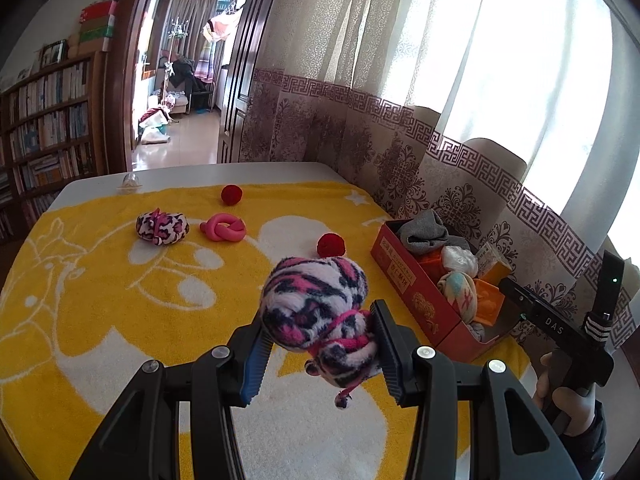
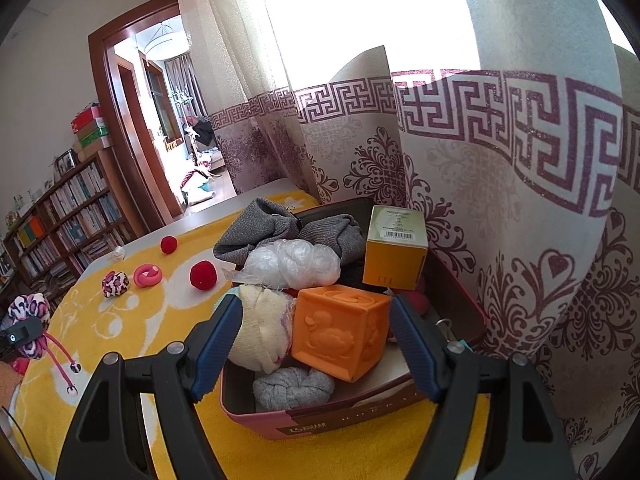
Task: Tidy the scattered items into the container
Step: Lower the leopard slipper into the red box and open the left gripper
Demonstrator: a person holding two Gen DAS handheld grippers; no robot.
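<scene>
My left gripper (image 1: 320, 344) is shut on a pink, black and white plush toy (image 1: 316, 300) and holds it above the yellow towel, left of the red box (image 1: 416, 292). The toy also shows at the left edge of the right wrist view (image 2: 28, 312). My right gripper (image 2: 312, 344) is open and empty, hovering over the red box (image 2: 320, 420) above an orange duck cube (image 2: 340, 332). Loose on the towel lie a second plush toy (image 1: 162, 227), a pink knotted ring (image 1: 224, 227) and two red balls (image 1: 232, 194) (image 1: 331, 245).
The box holds grey cloth (image 2: 280, 228), a plastic wrap bundle (image 2: 292, 260), a yellow carton (image 2: 396, 252) and rolled socks (image 2: 292, 388). A patterned curtain (image 2: 500, 200) hangs right behind the box. A bookshelf (image 1: 44, 120) and doorway lie beyond the table's far edge.
</scene>
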